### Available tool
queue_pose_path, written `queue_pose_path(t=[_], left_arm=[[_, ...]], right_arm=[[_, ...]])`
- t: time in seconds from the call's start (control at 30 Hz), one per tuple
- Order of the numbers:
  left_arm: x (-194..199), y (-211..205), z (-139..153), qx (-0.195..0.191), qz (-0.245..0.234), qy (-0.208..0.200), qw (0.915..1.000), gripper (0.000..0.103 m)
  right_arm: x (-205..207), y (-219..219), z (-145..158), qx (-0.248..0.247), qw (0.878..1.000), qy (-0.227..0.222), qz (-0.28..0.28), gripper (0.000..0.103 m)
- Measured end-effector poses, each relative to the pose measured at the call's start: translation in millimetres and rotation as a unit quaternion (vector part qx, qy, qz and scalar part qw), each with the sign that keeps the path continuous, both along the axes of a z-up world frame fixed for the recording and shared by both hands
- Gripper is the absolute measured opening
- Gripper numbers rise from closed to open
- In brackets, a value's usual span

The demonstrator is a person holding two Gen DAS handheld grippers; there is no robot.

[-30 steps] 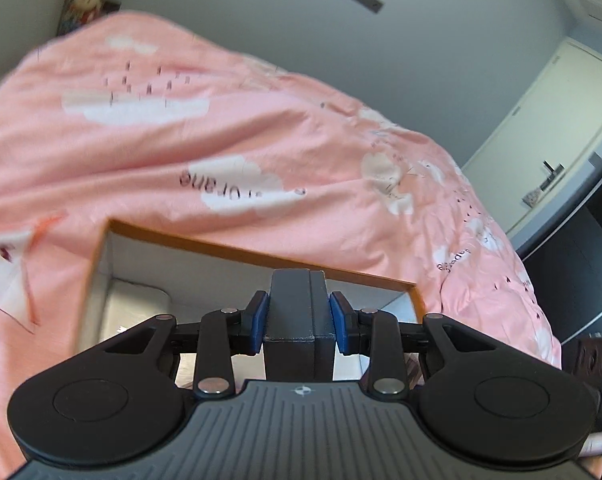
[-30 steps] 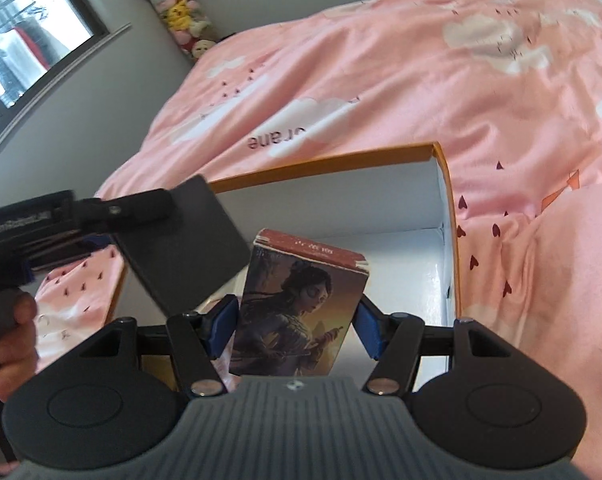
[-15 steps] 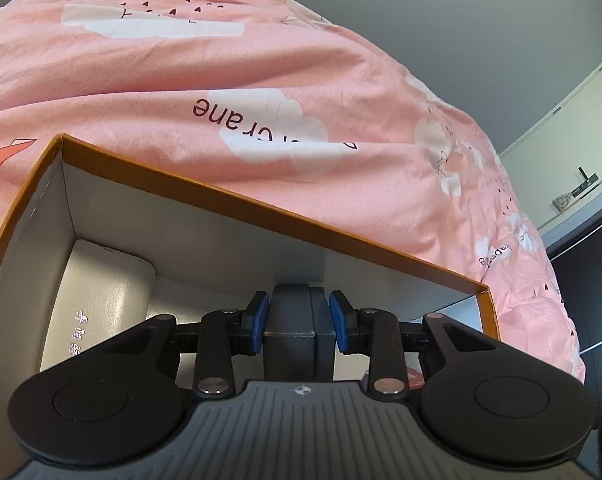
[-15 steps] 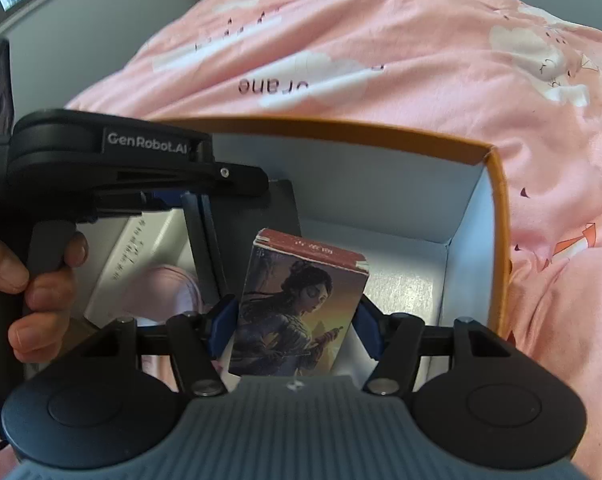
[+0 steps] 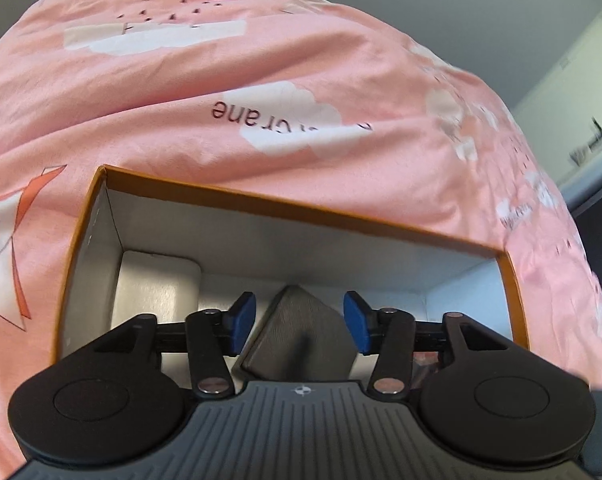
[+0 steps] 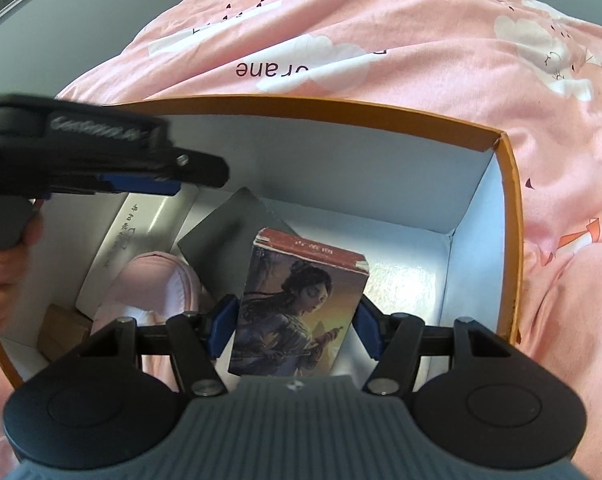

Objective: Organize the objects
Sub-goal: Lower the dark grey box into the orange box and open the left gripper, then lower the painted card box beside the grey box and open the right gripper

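Note:
An open orange-rimmed cardboard box [image 5: 301, 204] [image 6: 301, 106] lies on a pink duvet. My left gripper [image 5: 299, 322] hangs inside it with its jaws opening. A dark grey flat box [image 5: 301, 332] sits tilted between the blue pads, with a gap on each side. Seen from the right wrist, that grey box [image 6: 229, 232] leans on the box floor under the left gripper [image 6: 189, 178]. My right gripper [image 6: 297, 328] is shut on an illustrated card box [image 6: 301, 292] with a red top, held upright over the floor of the orange-rimmed box.
Inside the box lie a white case with printed characters [image 5: 157, 284] [image 6: 141, 232], a pink pouch [image 6: 153, 284] and a small brown carton [image 6: 63, 320]. A hand [image 6: 5, 268] grips the left tool's handle. The pink duvet [image 5: 261, 80] surrounds the box.
The left gripper sank into the box and its pads spread off the grey box, which tipped over between them. The right gripper came down over the box, still gripping the card box.

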State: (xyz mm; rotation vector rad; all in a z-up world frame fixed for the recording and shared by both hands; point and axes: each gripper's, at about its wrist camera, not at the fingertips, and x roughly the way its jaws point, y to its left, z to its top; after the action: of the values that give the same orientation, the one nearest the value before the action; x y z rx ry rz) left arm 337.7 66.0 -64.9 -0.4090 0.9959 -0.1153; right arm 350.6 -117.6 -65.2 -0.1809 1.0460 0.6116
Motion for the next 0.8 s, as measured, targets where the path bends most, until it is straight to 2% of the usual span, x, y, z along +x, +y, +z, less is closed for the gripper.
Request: queue_pose_path(t=[0.03, 0.13, 0.23, 0.33, 0.43, 0.57, 0.8], left_arm=[[-0.6, -2.0, 1.0, 0.004, -0.008, 0.002, 1.0, 0.044], [-4.4, -3.4, 0.9, 0.013, -0.017, 0.005, 0.9998, 0.043], [-8.1, -4.6, 1.4, 0.041, -0.026, 0.003, 0.9988, 0.042], [-12.8, -1.2, 4.1, 0.054, -0.035, 0.0, 0.9979, 0.042], [-16.1, 3.2, 8.2, 0.068, -0.041, -0.004, 0.9969, 0.042], [-18.9, 1.6, 11.2, 0.086, -0.068, -0.004, 0.9939, 0.042], [-18.2, 2.9, 1.1, 0.09, -0.09, 0.013, 0.9918, 0.041]], right_arm=[[0.6, -0.2, 0.1, -0.001, 1.0, 0.001, 0.001, 0.064], [1.8, 3.2, -1.1, -0.014, 1.0, 0.005, 0.005, 0.064], [6.7, 9.9, -4.7, -0.039, 0.999, 0.015, 0.002, 0.064], [18.4, 14.9, -9.2, -0.049, 0.998, 0.046, -0.011, 0.064], [31.3, 13.8, -13.3, -0.042, 0.995, 0.084, -0.04, 0.064], [43.2, 15.3, -18.7, -0.038, 0.991, 0.112, -0.068, 0.064], [59.5, 17.1, -26.0, 0.011, 0.983, 0.147, -0.106, 0.064]])
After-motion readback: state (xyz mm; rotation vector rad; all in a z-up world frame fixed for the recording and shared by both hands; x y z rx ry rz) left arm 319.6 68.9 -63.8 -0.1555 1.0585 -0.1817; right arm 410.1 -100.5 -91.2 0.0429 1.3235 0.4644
